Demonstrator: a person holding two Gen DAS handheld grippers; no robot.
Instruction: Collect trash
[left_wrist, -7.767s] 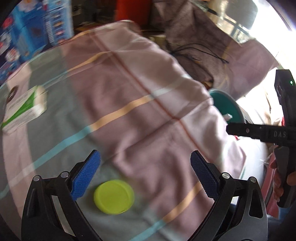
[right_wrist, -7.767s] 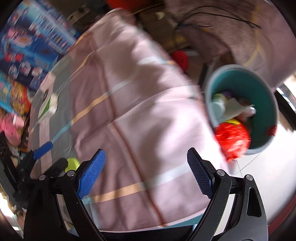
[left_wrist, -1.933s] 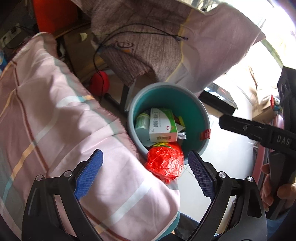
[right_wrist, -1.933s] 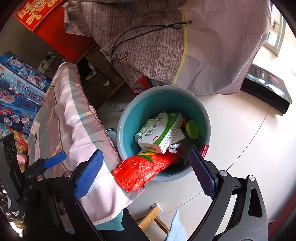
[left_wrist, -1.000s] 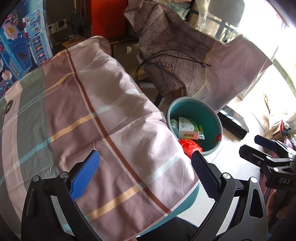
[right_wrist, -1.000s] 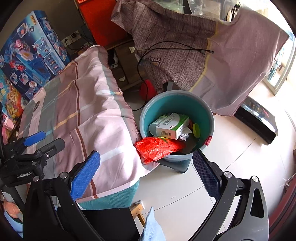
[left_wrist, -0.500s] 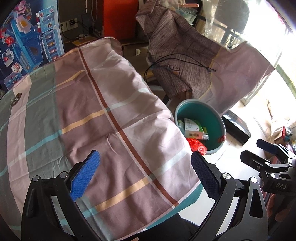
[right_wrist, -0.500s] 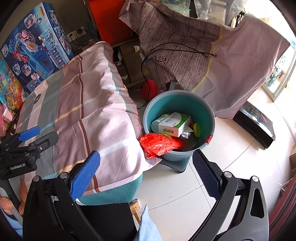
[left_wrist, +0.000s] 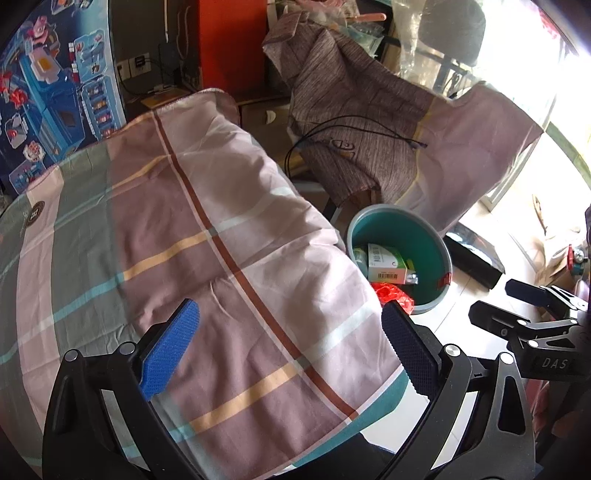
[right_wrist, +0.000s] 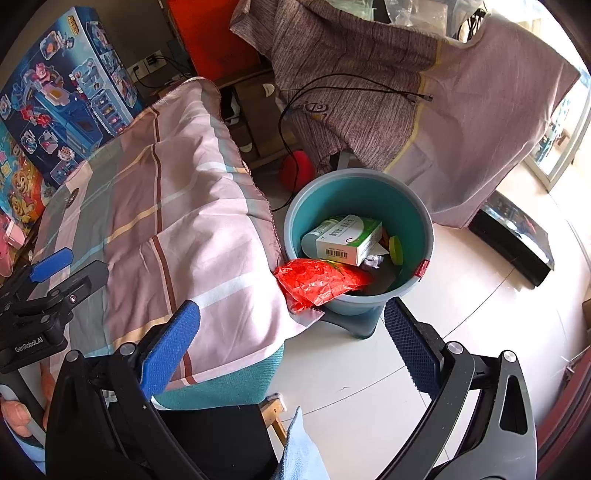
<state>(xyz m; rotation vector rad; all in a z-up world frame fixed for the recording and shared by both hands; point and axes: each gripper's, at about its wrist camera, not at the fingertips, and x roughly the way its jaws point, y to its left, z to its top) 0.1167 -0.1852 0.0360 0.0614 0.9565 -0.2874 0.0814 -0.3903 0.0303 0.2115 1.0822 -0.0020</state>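
Both grippers pulled back from round teal plastic bin (right_wrist: 291, 221); white-green cardboard box (right_wrist: 349, 240), red crinkly wrapper (right_wrist: 317, 282) now inside, right of checked pink cloth (left_wrist: 184, 240), which looks bare. Left gripper (left_wrist: 291, 347), right gripper (right_wrist: 291, 343) spread wide, holding nothing. Pretty much done, I'd say.

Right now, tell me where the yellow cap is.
The yellow cap lies inside the teal bin in the right wrist view, on the right side, just right of the green and white box.
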